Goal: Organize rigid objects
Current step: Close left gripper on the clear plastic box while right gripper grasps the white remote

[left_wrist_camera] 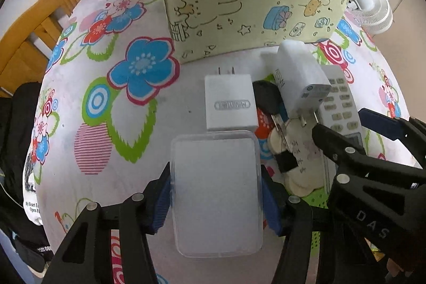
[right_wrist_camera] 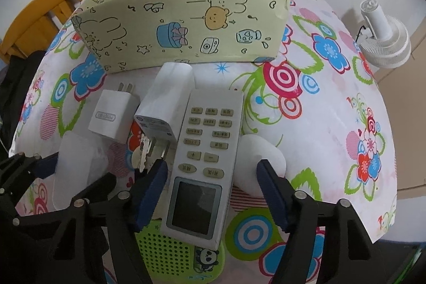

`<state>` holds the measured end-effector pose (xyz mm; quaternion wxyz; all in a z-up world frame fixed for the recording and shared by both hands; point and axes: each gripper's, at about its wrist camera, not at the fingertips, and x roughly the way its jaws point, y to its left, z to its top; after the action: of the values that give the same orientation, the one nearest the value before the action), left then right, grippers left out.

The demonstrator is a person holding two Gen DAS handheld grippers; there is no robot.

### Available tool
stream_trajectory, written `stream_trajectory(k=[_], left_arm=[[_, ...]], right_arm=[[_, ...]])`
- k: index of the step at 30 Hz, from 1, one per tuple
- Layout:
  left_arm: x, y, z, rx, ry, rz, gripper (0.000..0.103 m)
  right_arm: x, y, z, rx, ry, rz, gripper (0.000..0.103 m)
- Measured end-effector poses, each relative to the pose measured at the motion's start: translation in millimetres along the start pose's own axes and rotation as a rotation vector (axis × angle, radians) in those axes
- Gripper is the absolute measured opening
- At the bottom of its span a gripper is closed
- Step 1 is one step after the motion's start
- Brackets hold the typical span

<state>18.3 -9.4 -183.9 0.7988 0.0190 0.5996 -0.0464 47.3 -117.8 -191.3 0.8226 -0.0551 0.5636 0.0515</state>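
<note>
Nothing can be seen inside the pale-yellow cartoon-printed fabric storage box at the back of the counter, which is covered by a floral cloth; its interior is mostly hidden by the front wall, so the sorting is judged to be at an early stage.

The left hand-held gripper is clamped on a frosted translucent rectangular plastic case — both blue pads are pressed against its long sides, and the case appears not yet to be lifted from the cloth. The right hand-held gripper is set around the lower end of a white rectangular remote control with a small screen. Its left pad is touching or nearly touching the remote's edge, while a clear gap is left at the right pad, so the jaws are taken as not yet gripping.

Still lying loose in front of the box are a small white square wall charger with two prongs, a larger white plug adapter propped at a tilt, a black-headed key and a white rounded object beside the remote. A green perforated item is partly covered by the remote.

By this reading, two objects are in hand — everything remains to be placed.
</note>
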Motion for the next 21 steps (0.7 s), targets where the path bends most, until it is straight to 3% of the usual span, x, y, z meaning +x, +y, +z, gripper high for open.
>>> stream_trajectory(k=[4,7,21], left_arm=[[2.3,-2.8,1.2,0.012,0.006,0.009,0.060],[4.8,-2.5,1.7,0.016,0.015,0.009,0.060],[-10.6,4.9,21.6,-0.009,-0.015,-0.015,0.060]], right_arm=[[1.9,4.0,3.7,-0.011,-0.003,-0.021,0.068],[0.0,10.2,3.2,-0.043,-0.014,-0.036,0.052],[-10.6,-12.9,2.2,0.047,0.018,0.021,0.049]])
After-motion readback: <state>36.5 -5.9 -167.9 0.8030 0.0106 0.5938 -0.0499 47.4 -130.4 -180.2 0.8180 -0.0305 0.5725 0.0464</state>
